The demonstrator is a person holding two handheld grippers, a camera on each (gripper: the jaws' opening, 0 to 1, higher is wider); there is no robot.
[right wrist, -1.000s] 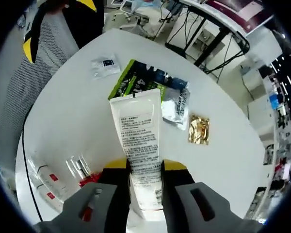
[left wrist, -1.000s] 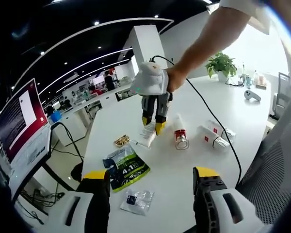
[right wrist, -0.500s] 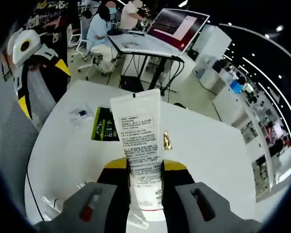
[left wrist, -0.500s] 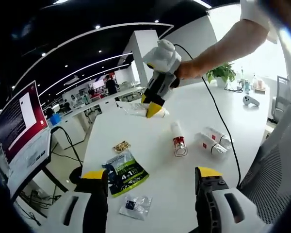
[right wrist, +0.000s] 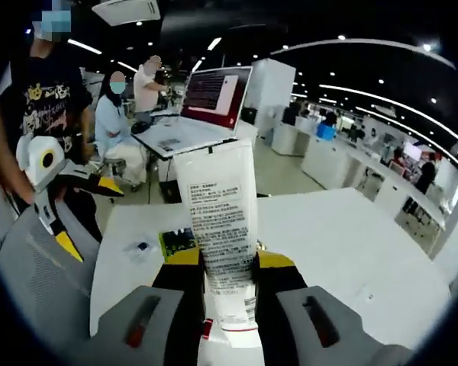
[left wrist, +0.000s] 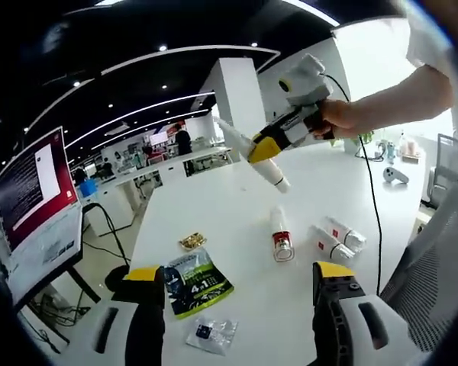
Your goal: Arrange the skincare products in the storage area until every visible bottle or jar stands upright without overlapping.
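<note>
My right claw (right wrist: pixel 227 263) is clamped on the white tube (right wrist: pixel 217 221), held in the air above the bench (left wrist: pixel 237 206), left claw (left wrist: pixel 237 290) apart and empty; next I stand it upright, clear of the lying bottles (left wrist: pixel 280 235).

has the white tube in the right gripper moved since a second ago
Yes. In the left gripper view the white tube has risen clear of the table, carried up and away from the green pouch.

matt white plastic tube (right wrist: pixel 216 229), glossy table (left wrist: pixel 237 206).
</note>
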